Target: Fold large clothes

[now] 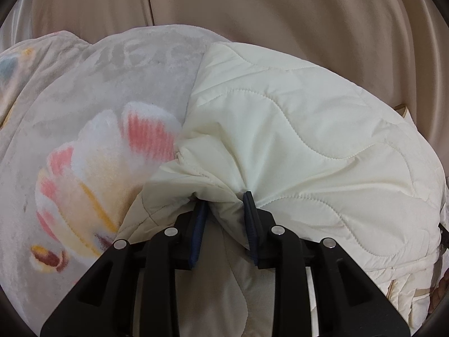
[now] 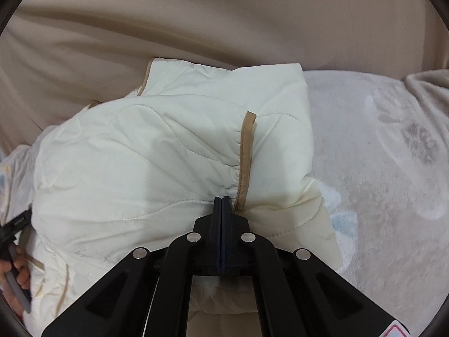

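Beige cushions (image 1: 252,28) form the backdrop, with a pale floral blanket (image 1: 70,154) spread over the seat. On that blanket lies the cream quilted jacket (image 1: 322,140), bunched and partly doubled over, its tan-trimmed edge (image 2: 247,154) running up beside the right tool. Both tools angle downward onto the cloth. The left gripper (image 1: 224,199) has its 2 blue pads narrowly apart, pinching a gathered fold of the jacket. The right gripper (image 2: 222,200) is fully closed, pads together, its tips against the jacket just left of the trim. A hand (image 2: 16,269) shows at the right view's left edge.
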